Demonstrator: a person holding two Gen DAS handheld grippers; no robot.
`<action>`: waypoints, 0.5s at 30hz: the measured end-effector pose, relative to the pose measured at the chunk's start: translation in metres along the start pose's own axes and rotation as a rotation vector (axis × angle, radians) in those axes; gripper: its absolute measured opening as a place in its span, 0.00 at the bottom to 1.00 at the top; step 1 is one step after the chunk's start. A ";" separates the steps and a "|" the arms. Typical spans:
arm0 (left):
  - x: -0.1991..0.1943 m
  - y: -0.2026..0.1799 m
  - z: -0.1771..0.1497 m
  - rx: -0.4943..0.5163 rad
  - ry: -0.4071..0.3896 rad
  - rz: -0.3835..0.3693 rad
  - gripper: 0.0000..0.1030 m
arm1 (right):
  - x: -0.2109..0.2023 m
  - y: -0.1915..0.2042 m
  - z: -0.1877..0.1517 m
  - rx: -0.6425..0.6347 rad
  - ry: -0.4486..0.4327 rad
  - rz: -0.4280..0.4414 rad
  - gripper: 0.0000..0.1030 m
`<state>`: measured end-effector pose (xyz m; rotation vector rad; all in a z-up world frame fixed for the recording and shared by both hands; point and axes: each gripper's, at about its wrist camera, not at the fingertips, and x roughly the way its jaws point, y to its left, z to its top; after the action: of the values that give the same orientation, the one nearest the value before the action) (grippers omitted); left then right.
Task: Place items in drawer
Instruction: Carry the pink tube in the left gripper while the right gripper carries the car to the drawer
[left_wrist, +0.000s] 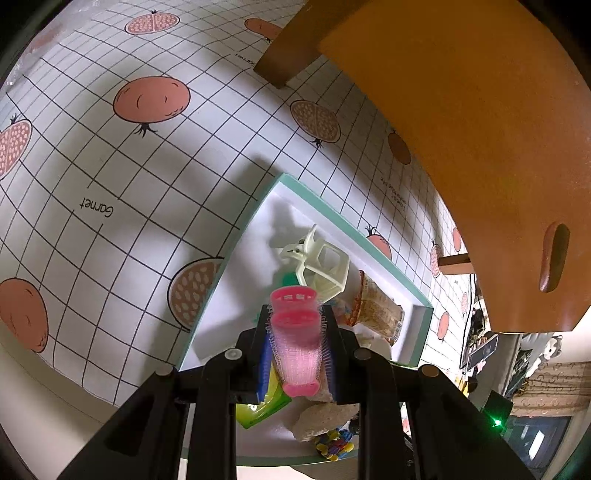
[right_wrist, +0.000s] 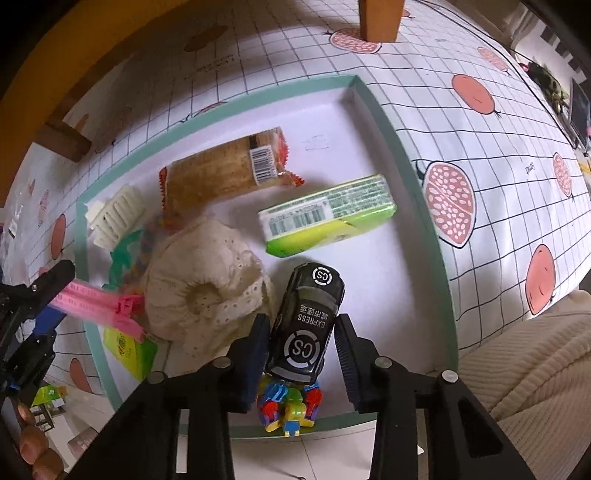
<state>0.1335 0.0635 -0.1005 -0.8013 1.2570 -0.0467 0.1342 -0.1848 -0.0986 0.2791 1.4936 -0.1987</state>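
Mid-placing: left hand-held gripper (left_wrist: 295, 332) pinching pink bristly plastic hair roller (left_wrist: 295, 343) over teal-rimmed white drawer (right_wrist: 424, 206); right hand-held gripper (right_wrist: 301, 347) spread around black toy car (right_wrist: 306, 325). Next: lower, release roller.

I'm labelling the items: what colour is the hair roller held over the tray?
Pink hair roller, clearest in the left wrist view, clamped in the left tool.

Colourful toy (right_wrist: 290, 406) half hidden under toy car (right_wrist: 304, 325).

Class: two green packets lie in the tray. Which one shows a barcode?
The larger green packet near the tray's far right side, beside the black toy car; its barcode faces up. The smaller packet under the pink roller shows none.
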 end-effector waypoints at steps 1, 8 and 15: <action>-0.001 -0.001 0.000 0.001 -0.002 -0.001 0.24 | -0.001 -0.002 -0.002 0.005 -0.006 0.002 0.37; -0.013 -0.008 0.002 0.013 -0.023 -0.012 0.24 | -0.029 -0.016 0.004 0.014 -0.076 0.034 0.33; -0.033 -0.026 0.005 0.041 -0.055 -0.027 0.24 | -0.063 -0.021 0.005 -0.015 -0.143 0.067 0.32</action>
<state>0.1366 0.0623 -0.0586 -0.7789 1.1902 -0.0719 0.1283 -0.2090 -0.0370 0.2965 1.3422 -0.1514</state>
